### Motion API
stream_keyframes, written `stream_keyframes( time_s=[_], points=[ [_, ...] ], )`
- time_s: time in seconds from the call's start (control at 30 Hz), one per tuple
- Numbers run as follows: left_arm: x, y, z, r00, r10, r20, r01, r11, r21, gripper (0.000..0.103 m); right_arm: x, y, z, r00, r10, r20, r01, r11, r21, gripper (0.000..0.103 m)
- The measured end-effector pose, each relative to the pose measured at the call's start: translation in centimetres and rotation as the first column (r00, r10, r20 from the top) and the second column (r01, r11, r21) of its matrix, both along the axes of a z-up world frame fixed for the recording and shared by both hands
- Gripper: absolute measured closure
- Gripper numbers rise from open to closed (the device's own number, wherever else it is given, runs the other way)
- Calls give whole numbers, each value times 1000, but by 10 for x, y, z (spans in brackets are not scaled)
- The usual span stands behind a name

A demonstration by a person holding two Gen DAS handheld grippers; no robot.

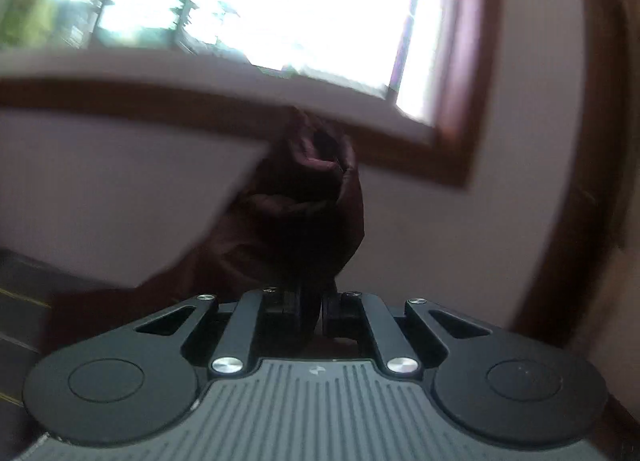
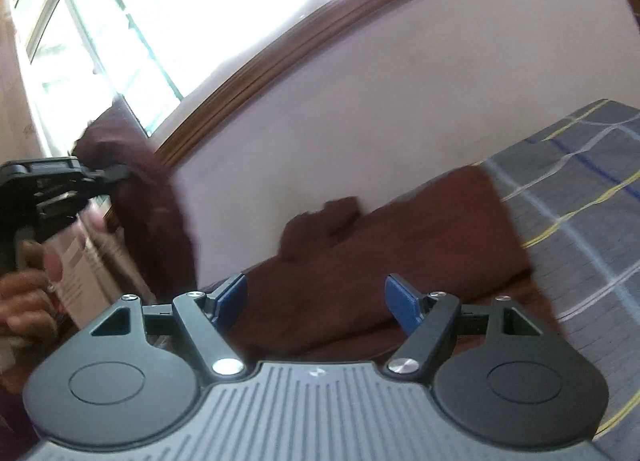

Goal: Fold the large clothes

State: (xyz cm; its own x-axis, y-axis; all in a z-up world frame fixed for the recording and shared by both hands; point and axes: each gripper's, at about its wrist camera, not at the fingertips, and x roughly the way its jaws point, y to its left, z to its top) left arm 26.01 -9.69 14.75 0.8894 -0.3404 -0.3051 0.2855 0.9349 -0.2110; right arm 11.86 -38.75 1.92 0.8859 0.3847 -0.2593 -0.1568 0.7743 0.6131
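Right wrist view: left gripper (image 2: 120, 172), upper left, pinches maroon garment (image 2: 380, 245) to lift a corner; the rest drapes over the checked bed (image 2: 580, 201). Right gripper (image 2: 316, 301) is spread, lower centre, ready to grab.

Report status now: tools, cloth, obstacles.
Left tool shut on cloth, lifted. Right tool open, above cloth on bed. No obstacle seen.

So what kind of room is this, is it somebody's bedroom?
Probably a bedroom. A checked grey bedsheet covers what looks like a bed beside a plain wall, a wood-framed window lets in daylight, and a dark maroon garment lies on it, one end lifted by the left gripper.
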Motion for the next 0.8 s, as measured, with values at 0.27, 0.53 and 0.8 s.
stream_keyframes(
  time_s=[0.27, 0.53, 0.8],
  points=[
    [41, -26, -86, 991, -77, -109, 79, 997, 17, 30, 12, -34, -24, 998, -38, -50, 40, 998, 43, 25],
    [28, 30, -78, 999, 22, -25, -20, 995, 95, 4, 72, -26, -13, 998, -20, -54, 22, 999, 31, 9],
    [68, 85, -102, 971, 223, -87, -207, 964, 168, 10, 187, 37, -35, 958, 105, -266, -172, 955, -240, 82]
  ],
)
